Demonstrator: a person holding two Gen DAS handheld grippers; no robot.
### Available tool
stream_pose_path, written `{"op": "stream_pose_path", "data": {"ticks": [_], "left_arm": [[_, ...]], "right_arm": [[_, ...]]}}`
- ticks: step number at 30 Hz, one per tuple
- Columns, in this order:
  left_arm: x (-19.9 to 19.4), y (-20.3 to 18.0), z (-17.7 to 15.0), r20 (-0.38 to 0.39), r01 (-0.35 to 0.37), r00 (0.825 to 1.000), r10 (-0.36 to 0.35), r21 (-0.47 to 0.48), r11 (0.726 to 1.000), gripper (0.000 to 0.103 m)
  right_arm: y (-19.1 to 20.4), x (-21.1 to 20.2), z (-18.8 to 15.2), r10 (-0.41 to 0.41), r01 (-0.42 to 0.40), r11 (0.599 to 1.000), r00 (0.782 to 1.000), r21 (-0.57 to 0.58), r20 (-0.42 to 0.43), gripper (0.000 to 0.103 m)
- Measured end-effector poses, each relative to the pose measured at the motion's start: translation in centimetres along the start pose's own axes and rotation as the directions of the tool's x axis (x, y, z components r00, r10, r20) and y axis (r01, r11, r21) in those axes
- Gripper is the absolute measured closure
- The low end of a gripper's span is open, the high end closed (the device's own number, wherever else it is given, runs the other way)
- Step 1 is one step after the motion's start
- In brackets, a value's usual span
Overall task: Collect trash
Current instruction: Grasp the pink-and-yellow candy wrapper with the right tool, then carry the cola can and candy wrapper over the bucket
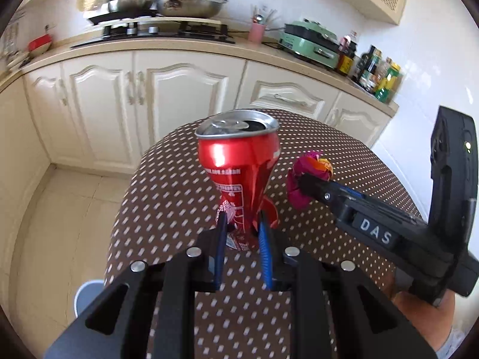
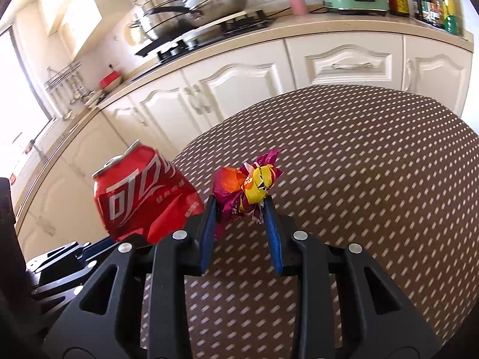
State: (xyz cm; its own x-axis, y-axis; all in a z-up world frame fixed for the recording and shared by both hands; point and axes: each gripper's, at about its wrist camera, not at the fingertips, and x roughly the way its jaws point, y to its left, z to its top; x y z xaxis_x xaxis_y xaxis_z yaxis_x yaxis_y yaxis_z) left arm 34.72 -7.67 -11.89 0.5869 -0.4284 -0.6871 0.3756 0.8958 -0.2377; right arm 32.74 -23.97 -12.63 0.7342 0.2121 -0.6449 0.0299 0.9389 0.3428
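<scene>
Red aluminium, crushed at its waist, fills the middle of the left wrist view: a dented cola can (image 1: 239,173) stands upright between the blue-padded fingers of the left gripper (image 1: 242,224). The jaws are drawn in close and pinch the can's squashed lower part on both sides, so the can's open top rises above and beyond the fingertips. Under it lies a round table (image 1: 167,197) covered in brown cloth with small white dots.

To the right of the left gripper, and at about the same reach, the right gripper (image 2: 239,206) holds a crumpled wrapper (image 2: 247,187), magenta with orange and yellow patches. Its jaws are narrowed onto the wad, one blue pad pressing each side, with the wrapper's twisted end poking up past the fingertips. No earlier view shows how the jaws got there. From the right wrist view the can (image 2: 140,200) sits just to the left of that gripper, close beside the wrapper but not touching it.

Beyond both grippers runs a cream kitchen counter (image 1: 179,49) with panelled cupboard doors. On it are steel pans (image 1: 155,0) on a hob, a pink utensil cup (image 1: 257,31), a green cooker (image 1: 311,43) and a row of bottles (image 1: 374,70).
</scene>
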Motion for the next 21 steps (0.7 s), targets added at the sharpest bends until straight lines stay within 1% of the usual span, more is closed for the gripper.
{"op": "stream_pose_path", "data": {"ticks": [3, 7, 10, 12, 17, 19, 21], "left_arm": [[-1.4, 0.9, -1.5, 0.025, -0.008, 1.0, 0.009, -0.039, 0.999, 0.084], [-3.2, 1.2, -3.2, 0.058, -0.015, 0.998, 0.017, -0.041, 0.999, 0.084], [-4.5, 1.6, -4.2, 0.073, -0.01, 0.997, 0.013, -0.04, 0.999, 0.085], [-5.4, 2.4, -5.0, 0.074, -0.002, 0.997, 0.006, -0.048, 0.999, 0.085], [-6.8, 3.9, -6.6, 0.072, -0.018, 0.997, 0.022, -0.055, 0.998, 0.085], [-7.2, 4.4, -7.2, 0.064, -0.014, 0.998, 0.018, -0.063, 0.998, 0.086], [-7.0, 4.3, -7.4, 0.048, -0.025, 0.998, 0.027, -0.042, 0.999, 0.085]], "right_arm": [[1.4, -0.7, -1.3, 0.017, -0.017, 1.0, 1.0, -0.015, -0.006, 0.072], [3.0, -1.8, -2.9, 0.032, -0.033, 0.999, 0.999, -0.032, -0.006, 0.072], [4.8, -2.6, -4.0, 0.039, -0.039, 0.997, 0.999, -0.066, -0.005, 0.072], [6.1, -2.5, -4.3, 0.052, -0.053, 0.995, 0.999, -0.082, -0.012, 0.072], [8.8, -2.6, -5.7, 0.069, -0.07, 0.99, 0.997, -0.12, -0.018, 0.072], [9.3, -2.7, -6.0, 0.069, -0.07, 0.99, 0.998, -0.121, -0.015, 0.072], [9.4, -2.7, -6.2, 0.065, -0.066, 0.991, 0.998, -0.116, -0.017, 0.072]]}}
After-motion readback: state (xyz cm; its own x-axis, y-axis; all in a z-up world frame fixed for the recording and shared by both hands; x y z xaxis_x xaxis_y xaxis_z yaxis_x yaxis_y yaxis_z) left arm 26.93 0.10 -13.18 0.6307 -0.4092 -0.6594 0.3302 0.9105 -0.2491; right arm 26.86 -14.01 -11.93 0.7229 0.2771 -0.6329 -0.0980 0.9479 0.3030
